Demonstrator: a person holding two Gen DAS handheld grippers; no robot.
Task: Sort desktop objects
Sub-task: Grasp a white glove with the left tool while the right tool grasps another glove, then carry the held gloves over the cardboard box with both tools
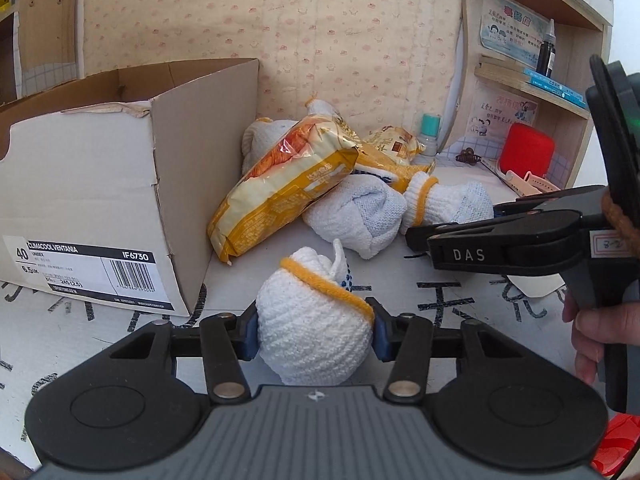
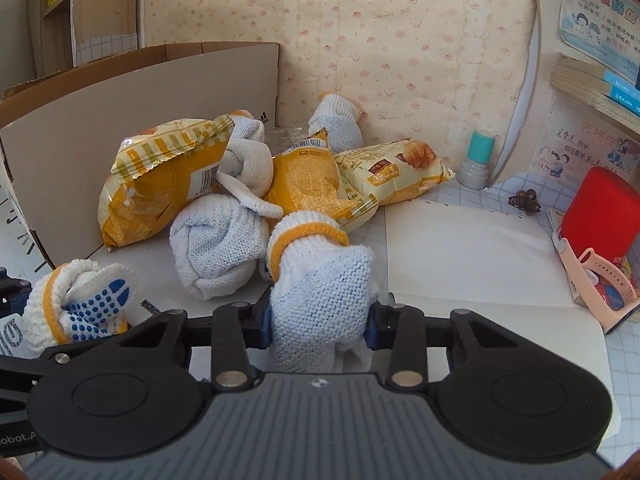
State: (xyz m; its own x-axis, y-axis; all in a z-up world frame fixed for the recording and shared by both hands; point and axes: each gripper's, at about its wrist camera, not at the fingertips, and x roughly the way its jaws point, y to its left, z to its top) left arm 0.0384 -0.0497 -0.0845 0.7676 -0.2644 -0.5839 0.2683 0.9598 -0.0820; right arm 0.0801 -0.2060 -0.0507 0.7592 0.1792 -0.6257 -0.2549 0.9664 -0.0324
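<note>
My left gripper (image 1: 314, 330) is shut on a rolled white glove bundle with a yellow cuff (image 1: 312, 320), just right of the shoe box corner. That bundle also shows at lower left in the right wrist view as the blue-dotted glove bundle (image 2: 80, 304). My right gripper (image 2: 318, 326) is shut on a second rolled white glove bundle (image 2: 320, 280), whose yellow cuff points away. In the left wrist view the right gripper (image 1: 416, 236) reaches in from the right, clamping that bundle (image 1: 448, 200). Behind lie more glove bundles (image 2: 220, 244) and yellow snack packs (image 1: 280, 184) (image 2: 392, 172).
An open cardboard shoe box (image 1: 104, 184) stands at left. At right stand a wooden shelf (image 1: 532, 84) with books and a dark bottle (image 1: 546, 50), a red cylinder (image 2: 596, 216), a pink watch strap (image 2: 600, 280), a teal-capped bottle (image 2: 478, 160) and a small brown clip (image 2: 524, 202). A hand (image 1: 600, 336) holds the right gripper.
</note>
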